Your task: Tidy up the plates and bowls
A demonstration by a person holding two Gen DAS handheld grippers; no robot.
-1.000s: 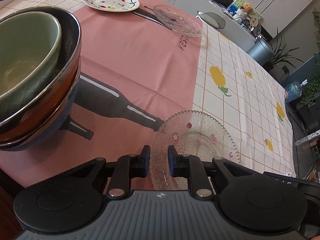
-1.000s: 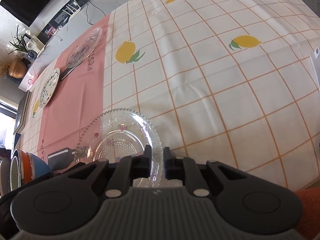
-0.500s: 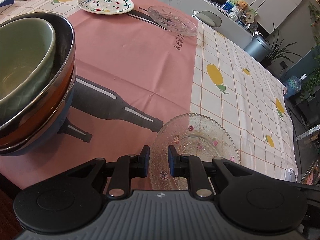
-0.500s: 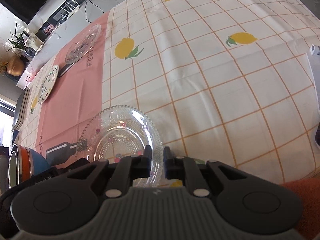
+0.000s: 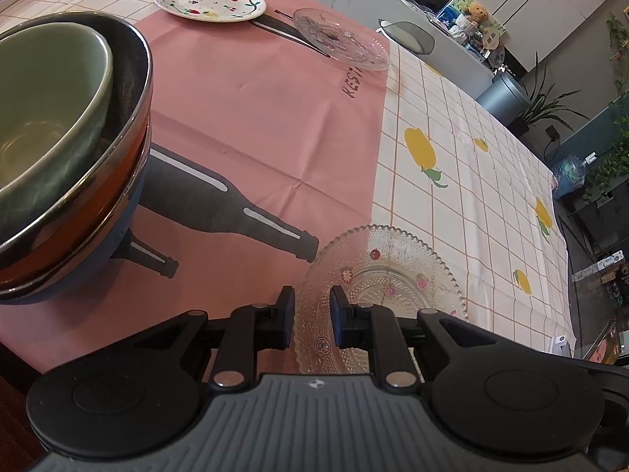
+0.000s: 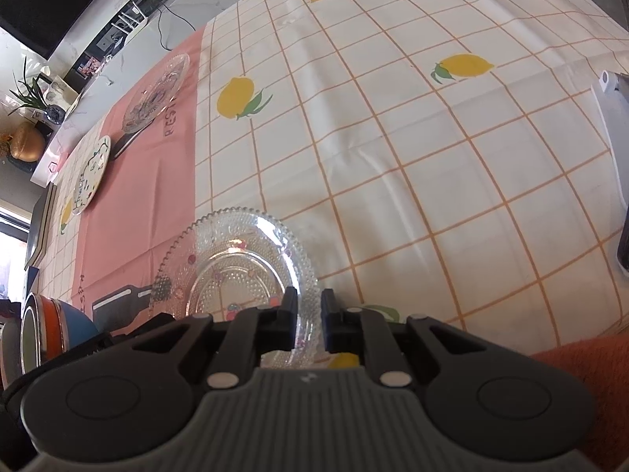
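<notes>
On the surface [image 5: 255, 118], 3 nested bowls [image 5: 67, 149] stand at the left. A glass plate [image 5: 385, 275] lies near, to their right. Far behind, 2 more plates sit side by side: patterned plate [image 5: 210, 0] left, second glass plate [image 5: 340, 39] right.
</notes>
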